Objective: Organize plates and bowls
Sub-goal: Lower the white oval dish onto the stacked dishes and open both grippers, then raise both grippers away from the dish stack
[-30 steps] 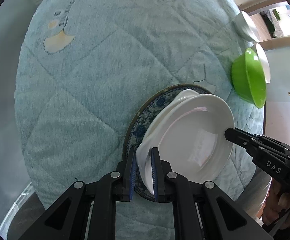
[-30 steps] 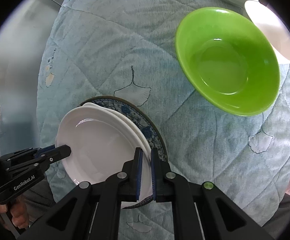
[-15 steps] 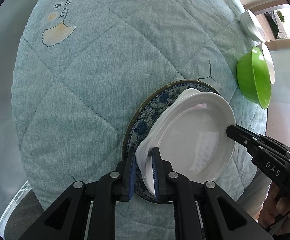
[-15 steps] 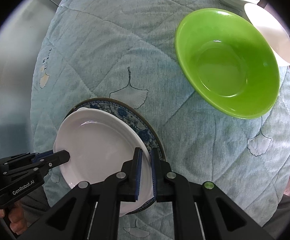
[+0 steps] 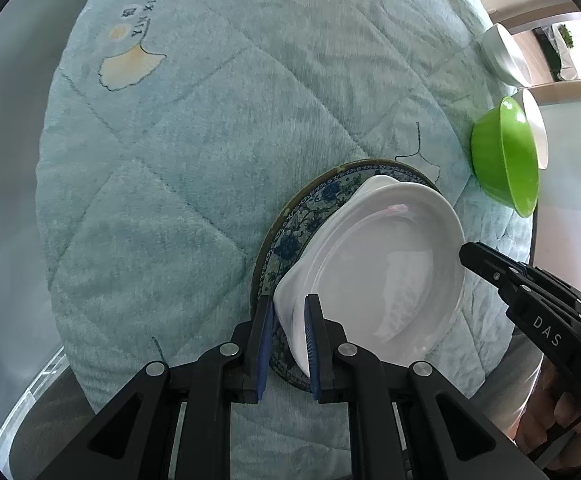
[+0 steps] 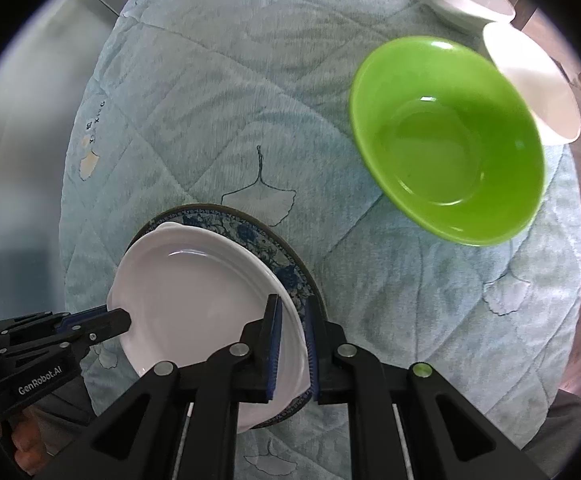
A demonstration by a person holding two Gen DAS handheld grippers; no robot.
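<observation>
A white plate (image 5: 378, 272) lies stacked on another white plate, on a blue-patterned plate (image 5: 310, 216). My left gripper (image 5: 288, 336) straddles the white plate's near rim with its jaws slightly parted. In the right wrist view my right gripper (image 6: 292, 340) straddles the opposite rim of the white plate (image 6: 194, 296), its jaws slightly apart too. The blue plate (image 6: 258, 236) shows beneath. The right gripper also shows in the left wrist view (image 5: 466, 250).
A green bowl (image 6: 450, 140) sits to the right, with white bowls (image 6: 530, 80) behind it at the table's far edge. A quilted pale-blue cloth (image 5: 210, 160) covers the round table. The left gripper also shows in the right wrist view (image 6: 124, 318).
The white plate has come down flatter onto the stack. Both grippers' jaws have widened slightly around its rim. Both cameras have drawn back a little.
</observation>
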